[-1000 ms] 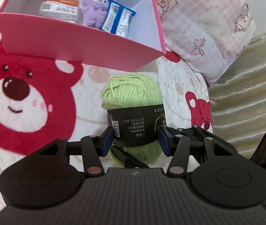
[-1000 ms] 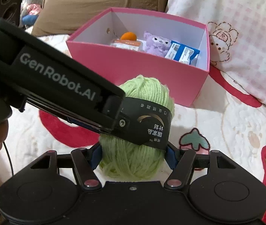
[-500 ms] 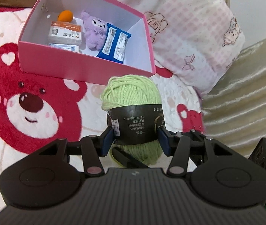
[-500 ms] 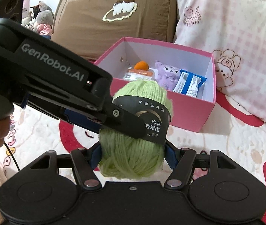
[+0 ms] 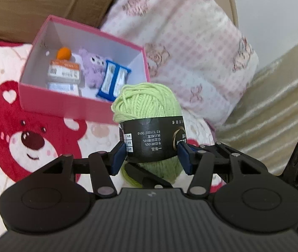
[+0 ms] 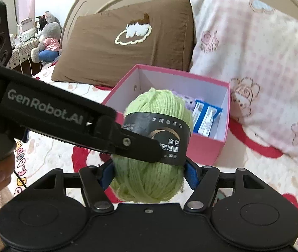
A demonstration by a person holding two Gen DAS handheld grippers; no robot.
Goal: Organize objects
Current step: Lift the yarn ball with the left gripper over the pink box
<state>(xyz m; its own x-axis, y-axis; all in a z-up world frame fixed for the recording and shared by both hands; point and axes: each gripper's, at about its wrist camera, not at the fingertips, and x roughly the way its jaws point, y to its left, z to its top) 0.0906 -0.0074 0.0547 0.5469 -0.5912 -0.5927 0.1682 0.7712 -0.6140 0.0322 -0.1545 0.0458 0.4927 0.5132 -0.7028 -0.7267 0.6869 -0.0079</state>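
Bed (image 5: 50,159) with bear blanket carries the pink box (image 5: 69,103). Both grippers, left (image 5: 152,157) and right (image 6: 149,176), clamp their jaws on the yarn (image 5: 146,105), held above the blanket near the box. Step: transfer. Next: carry over the rim, release inside.

Soft, even daylight fills both views, bright, with no glare and only faint shadows. Beyond the left gripper (image 5: 152,155) the pink box (image 5: 64,107) and pillow (image 5: 191,48) smear with motion blur. Fisheye curvature bends the edges around the right gripper (image 6: 149,174).
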